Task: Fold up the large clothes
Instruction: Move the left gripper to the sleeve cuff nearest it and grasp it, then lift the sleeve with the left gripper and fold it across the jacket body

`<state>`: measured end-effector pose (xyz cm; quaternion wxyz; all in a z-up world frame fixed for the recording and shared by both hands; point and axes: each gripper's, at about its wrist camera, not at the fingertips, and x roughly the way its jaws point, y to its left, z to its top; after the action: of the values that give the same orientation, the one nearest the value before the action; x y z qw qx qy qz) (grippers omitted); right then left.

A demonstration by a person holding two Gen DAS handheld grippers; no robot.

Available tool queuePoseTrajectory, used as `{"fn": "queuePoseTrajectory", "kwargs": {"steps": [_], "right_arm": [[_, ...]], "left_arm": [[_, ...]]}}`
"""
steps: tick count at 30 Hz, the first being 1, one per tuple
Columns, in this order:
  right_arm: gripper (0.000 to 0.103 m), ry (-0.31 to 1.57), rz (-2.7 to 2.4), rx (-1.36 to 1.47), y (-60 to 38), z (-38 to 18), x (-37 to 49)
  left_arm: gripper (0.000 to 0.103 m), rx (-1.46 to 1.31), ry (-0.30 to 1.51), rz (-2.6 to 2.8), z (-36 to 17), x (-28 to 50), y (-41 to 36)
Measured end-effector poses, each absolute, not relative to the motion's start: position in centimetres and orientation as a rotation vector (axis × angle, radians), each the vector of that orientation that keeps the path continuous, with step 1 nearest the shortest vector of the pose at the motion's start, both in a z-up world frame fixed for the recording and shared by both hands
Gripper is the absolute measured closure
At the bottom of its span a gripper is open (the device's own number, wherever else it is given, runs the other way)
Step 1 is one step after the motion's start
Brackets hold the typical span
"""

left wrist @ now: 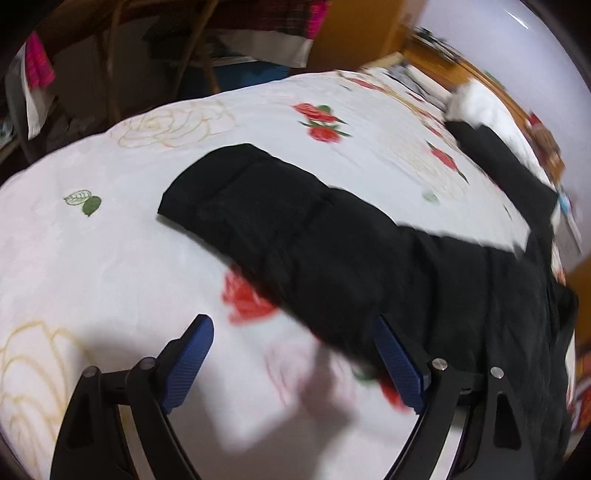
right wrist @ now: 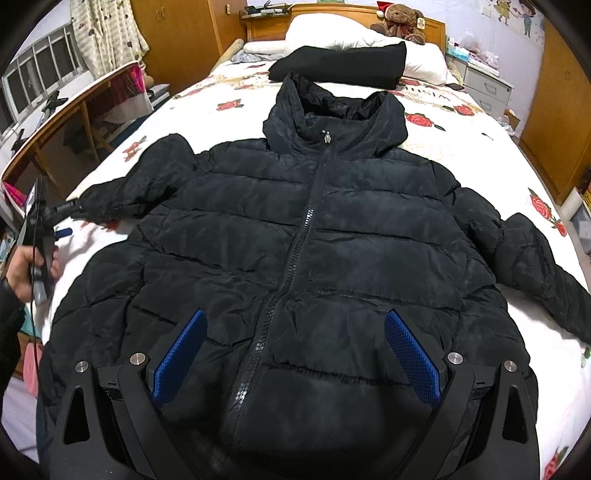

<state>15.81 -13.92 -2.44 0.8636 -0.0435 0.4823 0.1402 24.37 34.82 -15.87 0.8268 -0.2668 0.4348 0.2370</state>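
A black hooded puffer jacket (right wrist: pixel 332 229) lies zipped and face up on the bed, hood toward the headboard, both sleeves spread out. In the right wrist view my right gripper (right wrist: pixel 295 321) hovers open over the jacket's lower front, astride the zipper, with nothing pinched. A hand holds my left gripper (right wrist: pixel 55 229) at the left bed edge, beside the cuff of the jacket's left-hand sleeve (right wrist: pixel 110 195). In the blurred left wrist view that sleeve (left wrist: pixel 277 221) runs diagonally, and my left gripper (left wrist: pixel 295 336) stands open over the sheet at the sleeve's near edge, its pads touching nothing.
The bed (right wrist: pixel 221 99) has a white rose-print sheet. A folded black garment (right wrist: pixel 343 64) lies before the pillows (right wrist: pixel 417 55), with a teddy bear (right wrist: pixel 402 20) on the headboard. A wooden desk (right wrist: pixel 66 122) stands left of the bed, drawers (right wrist: pixel 484 88) to the right.
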Motion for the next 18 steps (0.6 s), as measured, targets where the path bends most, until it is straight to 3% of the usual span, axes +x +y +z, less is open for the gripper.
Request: {"fn": "queuePoseTrajectory", "kwargs": {"steps": [6,7,8,10,11,12,18], "right_arm": [[0.006,1.036,0.266,-0.094,-14.0,-3.6,16.6],[0.006,1.043,0.259,-0.094,-14.1,-3.8,16.7],[0.006,1.048,0.254,-0.093,-14.2,-3.9,16.7],[0.006,1.056,0.245,-0.082,-14.5,-4.1,16.8],[0.006,1.056,0.243,-0.080,-14.5,-4.1,16.8],[0.006,1.055,0.240,-0.078,-14.6,-4.0,16.7],[0.006,1.023,0.227,-0.067,-15.4,-2.4,15.6]], "left_arm": [[0.021,-0.672,0.905,0.564,-18.3,25.7,38.3],[0.027,-0.658,0.898,0.573,-18.3,26.0,38.3],[0.033,-0.634,0.903,0.586,-18.4,26.4,38.3],[0.065,-0.595,0.916,0.588,-18.2,27.0,38.0],[0.073,-0.591,0.917,0.580,-18.1,27.3,38.2],[0.088,-0.585,0.913,0.566,-17.7,27.4,38.1],[0.094,-0.491,0.831,0.494,-11.6,27.0,36.0]]}}
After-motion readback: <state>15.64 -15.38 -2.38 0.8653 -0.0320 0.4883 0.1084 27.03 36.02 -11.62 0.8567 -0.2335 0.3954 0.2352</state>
